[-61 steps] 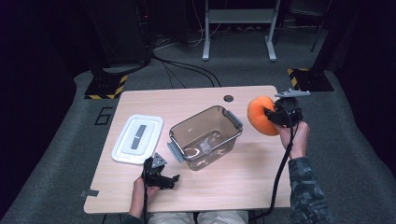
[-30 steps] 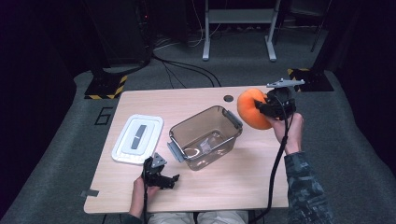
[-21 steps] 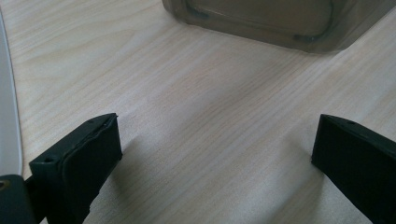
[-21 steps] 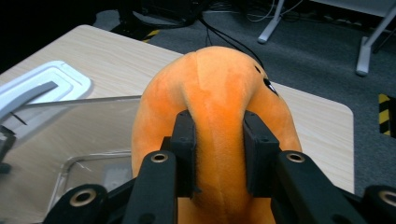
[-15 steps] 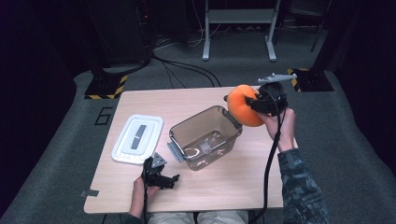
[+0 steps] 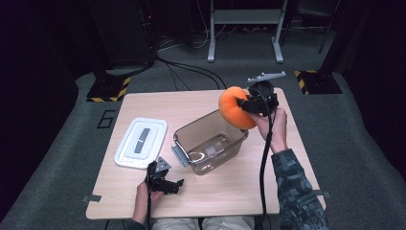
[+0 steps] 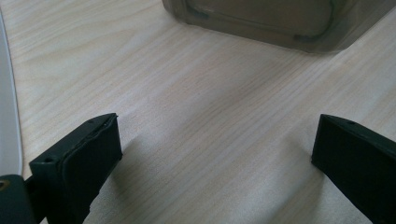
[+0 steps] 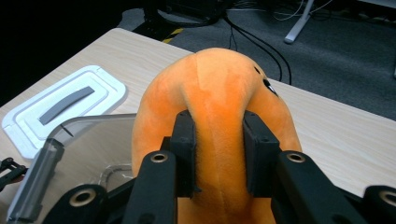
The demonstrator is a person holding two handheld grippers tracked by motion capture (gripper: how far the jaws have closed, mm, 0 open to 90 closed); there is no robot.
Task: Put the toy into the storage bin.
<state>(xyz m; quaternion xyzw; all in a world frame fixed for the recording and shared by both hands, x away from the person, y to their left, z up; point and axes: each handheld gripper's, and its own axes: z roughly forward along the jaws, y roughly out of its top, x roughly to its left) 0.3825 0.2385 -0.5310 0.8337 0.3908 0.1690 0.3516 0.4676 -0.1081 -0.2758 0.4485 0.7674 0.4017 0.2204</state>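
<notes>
- One orange plush [image 6: 234, 109]: round and soft, held in the air above the far right corner of the box, at about 1 o'clock from the table's middle.
- One clear box [image 6: 210, 143]: open-topped, with nothing in it, standing near the middle of the table [image 6: 201, 103], turned askew to the table's edges.
- One white lid [image 6: 141, 143]: flat on the table at 9 o'clock from the box, apart from it, with a grey bar along its top.
- Two tools, one in each hand.
- Right tool [image 6: 249, 104]: clamped on the plush. In the right gripper view the two black pads [image 8: 187, 140] squeeze a fold of the plush [image 8: 215, 107] between them, so the fabric bulges out on both sides. The box rim [image 8: 70, 128] and the lid [image 8: 60, 107] lie beyond and below it.
- Left tool [image 6: 173, 184]: jaws spread wide apart, holding nothing. It sits low at the table's near edge, at 7 o'clock from the box. In the left gripper view bare wood lies between its pads [image 7: 93, 154], the box's base [image 7: 280, 21] stands ahead at 12 o'clock, and the lid's edge [image 7: 7, 116] shows at 9 o'clock.
</notes>
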